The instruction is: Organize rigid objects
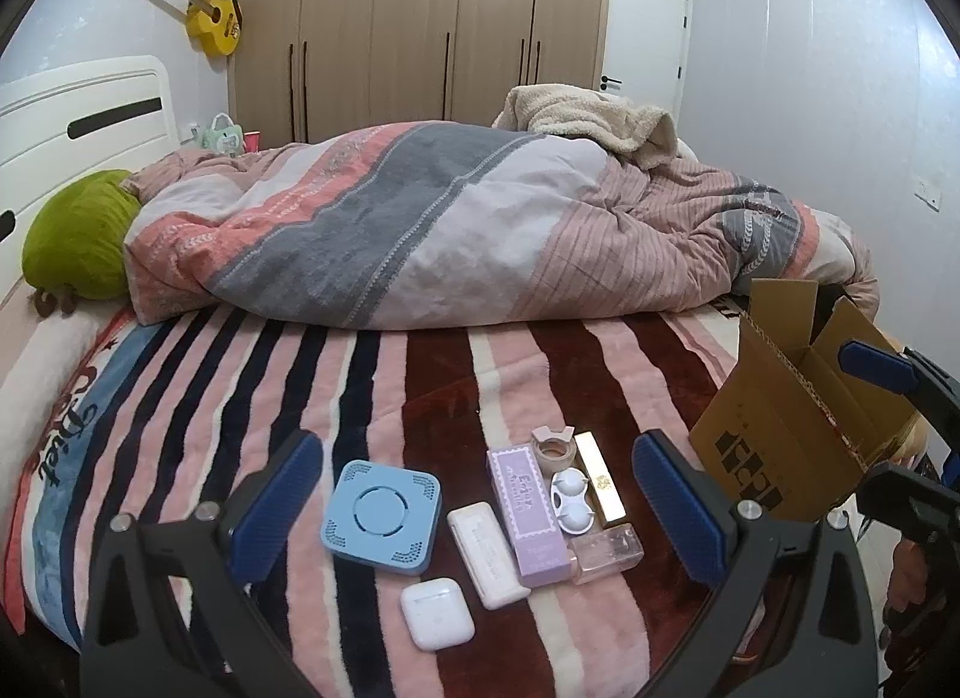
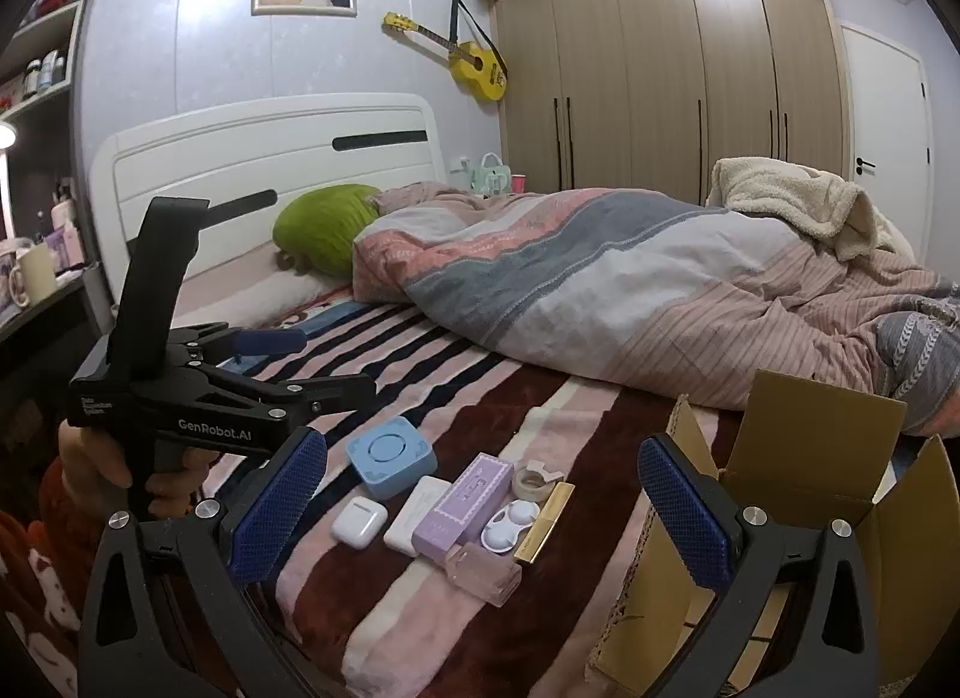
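Note:
Small rigid items lie in a cluster on the striped blanket: a blue square box [image 1: 383,515], a white earbuds case [image 1: 437,613], a white oblong case [image 1: 487,554], a purple carton [image 1: 528,515], a tape roll [image 1: 555,446], a white lens case [image 1: 573,503], a gold bar [image 1: 600,485] and a clear pink bottle [image 1: 606,554]. My left gripper [image 1: 480,500] hovers open above them, holding nothing. My right gripper [image 2: 483,506] is also open and empty, with the purple carton [image 2: 465,503] and bottle [image 2: 483,572] seen between its fingers. An open cardboard box [image 2: 810,518] stands just right of the cluster.
A bunched striped duvet [image 1: 420,230] fills the far half of the bed, with a green pillow [image 1: 78,236] by the white headboard [image 2: 270,158]. Wardrobes and a door line the far wall. A person's hand [image 2: 96,458] holds the left gripper [image 2: 336,362].

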{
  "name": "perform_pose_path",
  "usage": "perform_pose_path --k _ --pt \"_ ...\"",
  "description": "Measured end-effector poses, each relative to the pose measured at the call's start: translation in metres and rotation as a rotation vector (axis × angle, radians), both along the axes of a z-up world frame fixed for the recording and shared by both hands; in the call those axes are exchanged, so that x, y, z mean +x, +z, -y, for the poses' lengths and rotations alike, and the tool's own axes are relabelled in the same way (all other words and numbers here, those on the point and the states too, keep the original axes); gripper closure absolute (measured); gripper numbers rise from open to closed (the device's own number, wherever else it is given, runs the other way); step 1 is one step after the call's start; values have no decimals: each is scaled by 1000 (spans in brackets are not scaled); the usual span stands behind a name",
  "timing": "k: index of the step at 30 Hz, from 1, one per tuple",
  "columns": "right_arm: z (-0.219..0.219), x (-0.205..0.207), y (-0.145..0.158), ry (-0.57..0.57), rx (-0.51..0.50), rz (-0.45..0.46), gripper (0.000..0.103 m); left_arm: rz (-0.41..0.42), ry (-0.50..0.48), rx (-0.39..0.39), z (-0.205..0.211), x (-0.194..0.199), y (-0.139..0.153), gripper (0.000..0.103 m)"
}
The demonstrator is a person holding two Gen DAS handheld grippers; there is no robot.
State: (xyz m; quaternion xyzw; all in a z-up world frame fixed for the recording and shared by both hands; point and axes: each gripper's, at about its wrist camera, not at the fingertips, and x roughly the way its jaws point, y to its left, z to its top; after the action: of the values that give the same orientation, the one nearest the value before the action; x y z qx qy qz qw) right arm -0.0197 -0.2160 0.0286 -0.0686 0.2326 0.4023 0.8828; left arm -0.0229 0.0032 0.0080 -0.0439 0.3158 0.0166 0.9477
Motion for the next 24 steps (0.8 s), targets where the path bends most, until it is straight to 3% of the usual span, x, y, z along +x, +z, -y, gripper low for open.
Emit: perform_pose_path --k 24 --pt "6 -3 5 -6 3 -4 0 15 13 2 -3 -8 9 0"
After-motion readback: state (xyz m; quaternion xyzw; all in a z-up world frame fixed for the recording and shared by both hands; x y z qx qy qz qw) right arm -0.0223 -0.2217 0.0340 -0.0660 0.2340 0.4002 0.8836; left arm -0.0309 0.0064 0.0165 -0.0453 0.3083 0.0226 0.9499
